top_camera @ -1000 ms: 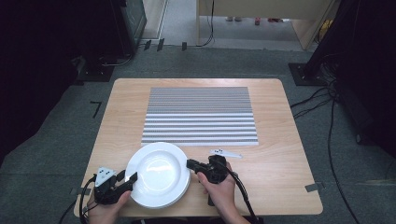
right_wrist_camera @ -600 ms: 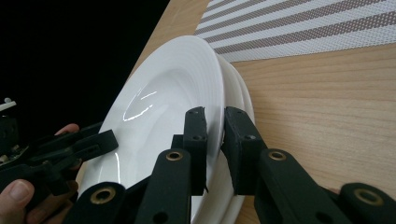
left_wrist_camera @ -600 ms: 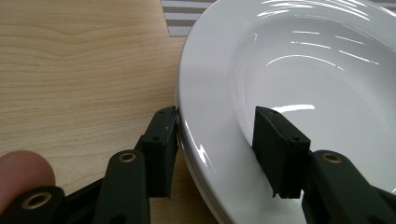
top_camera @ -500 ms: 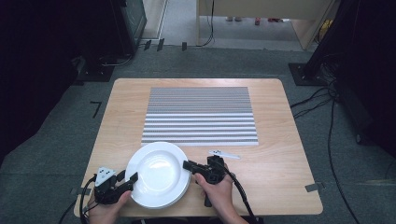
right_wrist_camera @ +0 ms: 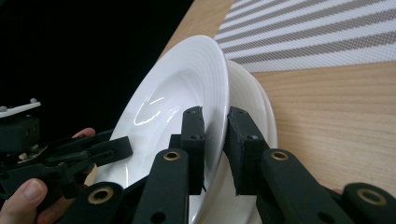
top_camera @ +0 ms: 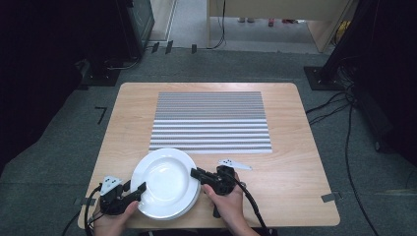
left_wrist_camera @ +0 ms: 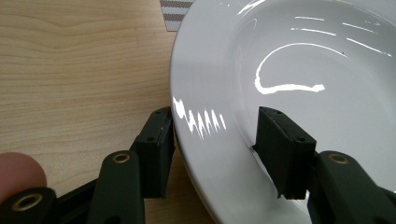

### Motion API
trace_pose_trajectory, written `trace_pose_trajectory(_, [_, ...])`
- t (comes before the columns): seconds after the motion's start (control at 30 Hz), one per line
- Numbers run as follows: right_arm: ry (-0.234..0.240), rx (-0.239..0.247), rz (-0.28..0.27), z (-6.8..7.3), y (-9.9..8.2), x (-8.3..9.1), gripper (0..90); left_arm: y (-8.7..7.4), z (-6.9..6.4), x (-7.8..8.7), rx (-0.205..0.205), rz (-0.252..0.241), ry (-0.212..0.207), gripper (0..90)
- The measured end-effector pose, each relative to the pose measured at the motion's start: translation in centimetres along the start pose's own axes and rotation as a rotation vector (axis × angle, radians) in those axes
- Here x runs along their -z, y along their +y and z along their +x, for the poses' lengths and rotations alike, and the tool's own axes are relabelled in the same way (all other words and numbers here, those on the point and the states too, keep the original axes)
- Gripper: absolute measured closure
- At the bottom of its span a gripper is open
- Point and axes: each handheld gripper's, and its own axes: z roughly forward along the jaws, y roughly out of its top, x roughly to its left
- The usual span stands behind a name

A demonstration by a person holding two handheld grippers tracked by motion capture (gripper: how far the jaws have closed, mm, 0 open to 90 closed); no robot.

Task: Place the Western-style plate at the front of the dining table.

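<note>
At the near edge of the table [top_camera: 305, 162], in front of you, two white plates sit stacked just short of the striped placemat [top_camera: 211, 120], and your two grippers flank them from opposite sides. Your right gripper [right_wrist_camera: 215, 135] has its jaws drawn narrow across the rim of the top plate [right_wrist_camera: 187, 84], one jaw over the inner face and one behind it; in the right gripper view that plate stands tilted up off the lower plate [right_wrist_camera: 259, 107], with its gripped edge raised. Whether the pads truly press the rim or only bracket it closely is hard to say from here. Your left gripper [left_wrist_camera: 215, 149] stands wide, its jaws straddling the opposite rim, one outside over the wood and one over the plate's well, with clear gaps on both sides, so it holds nothing. The relation that matters is this: the top plate lies between your hands, its rim running across each pair of jaws, and the right hand [top_camera: 228, 204] alone appears to carry it. I judge that any lift away from the stack turns on that right-side pinch; a glossy rim held at one edge may swing or slip, so closing the left gripper first looks the safer course.
</note>
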Motion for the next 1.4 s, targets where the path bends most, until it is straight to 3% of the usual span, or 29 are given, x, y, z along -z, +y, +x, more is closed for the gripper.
trace_pose_trajectory(0.27, [0.026, 0.061, -0.036, 0.5, -0.2, 0.0, 78.5, 0.0, 0.0, 0.1, -0.001, -0.01, -0.001, 48.4])
trace_pose_trajectory(0.43, [0.018, 0.075, -0.045, 0.6, -0.3, -0.1, 78.4, 0.0, 0.2, 0.4, 0.014, -0.028, -0.01, 51.5])
trace_pose_trajectory(0.63, [0.014, 0.07, -0.053, 0.7, -0.5, -0.2, 78.5, -0.1, 0.4, 0.7, 0.03, -0.052, -0.021, 54.7])
trace_pose_trajectory(1.03, [0.012, 0.045, -0.075, 0.7, -0.7, -0.1, 79.3, 0.0, 0.4, 1.4, 0.02, -0.112, -0.027, 58.9])
trace_pose_trajectory(1.4, [0.004, 0.046, -0.139, 0.8, -0.1, 0.9, 80.1, 0.2, -0.2, 2.0, 0.054, -0.158, -0.097, 63.8])
